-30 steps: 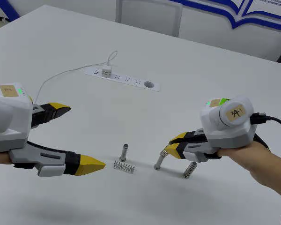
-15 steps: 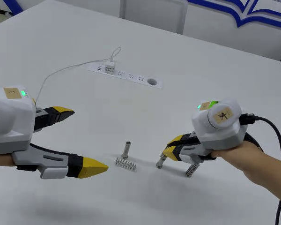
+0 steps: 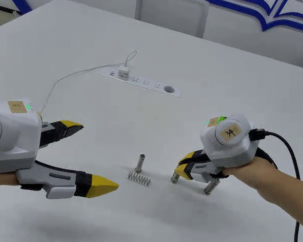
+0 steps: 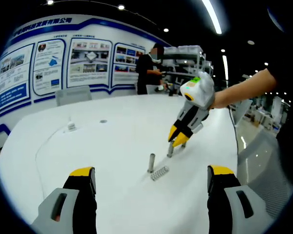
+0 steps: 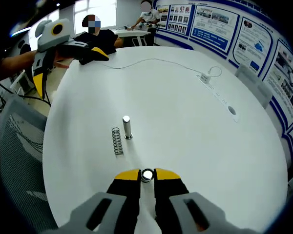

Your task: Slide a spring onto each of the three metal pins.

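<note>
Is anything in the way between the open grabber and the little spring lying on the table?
Nothing visible: bare table lies between the left gripper and the loose spring. The bare pin stands right beside it.

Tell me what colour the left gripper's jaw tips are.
Yellow, on black jaws. The left gripper shows this best in the head view.

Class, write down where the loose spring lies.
In the head view, the loose spring lies flat on the table, just in front of the bare pin and left of the right hand-held gripper.
</note>
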Demonstrator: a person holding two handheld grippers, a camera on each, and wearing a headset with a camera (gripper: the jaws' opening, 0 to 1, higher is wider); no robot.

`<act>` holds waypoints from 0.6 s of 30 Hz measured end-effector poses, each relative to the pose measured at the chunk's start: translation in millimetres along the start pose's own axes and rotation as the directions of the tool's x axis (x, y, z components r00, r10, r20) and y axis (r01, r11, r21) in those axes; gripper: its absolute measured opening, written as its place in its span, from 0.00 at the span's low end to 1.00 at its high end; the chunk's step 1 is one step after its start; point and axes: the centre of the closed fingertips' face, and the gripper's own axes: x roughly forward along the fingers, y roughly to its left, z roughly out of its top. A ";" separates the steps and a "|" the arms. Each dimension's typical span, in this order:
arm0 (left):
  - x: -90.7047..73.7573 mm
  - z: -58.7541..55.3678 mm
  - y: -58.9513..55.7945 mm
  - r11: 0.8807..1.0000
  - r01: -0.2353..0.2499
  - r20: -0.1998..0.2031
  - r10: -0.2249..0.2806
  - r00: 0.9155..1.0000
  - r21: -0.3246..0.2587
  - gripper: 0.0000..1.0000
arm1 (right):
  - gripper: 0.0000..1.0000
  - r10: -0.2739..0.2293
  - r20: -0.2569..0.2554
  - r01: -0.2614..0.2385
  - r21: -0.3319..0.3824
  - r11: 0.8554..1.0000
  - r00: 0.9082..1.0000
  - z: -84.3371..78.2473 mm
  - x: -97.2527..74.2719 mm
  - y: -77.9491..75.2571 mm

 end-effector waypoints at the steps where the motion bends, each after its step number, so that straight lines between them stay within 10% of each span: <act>1: 0.0 -0.2 -0.2 1.000 0.000 0.000 0.000 1.000 0.000 0.97 | 0.11 0.001 -0.003 -0.001 -0.002 1.000 1.000 -0.6 0.6 0.0; 18: -0.7 7.6 -0.8 1.000 -0.007 0.016 0.007 1.000 0.008 0.93 | 0.12 -0.007 -0.013 0.006 -0.053 0.999 1.000 0.6 2.1 2.4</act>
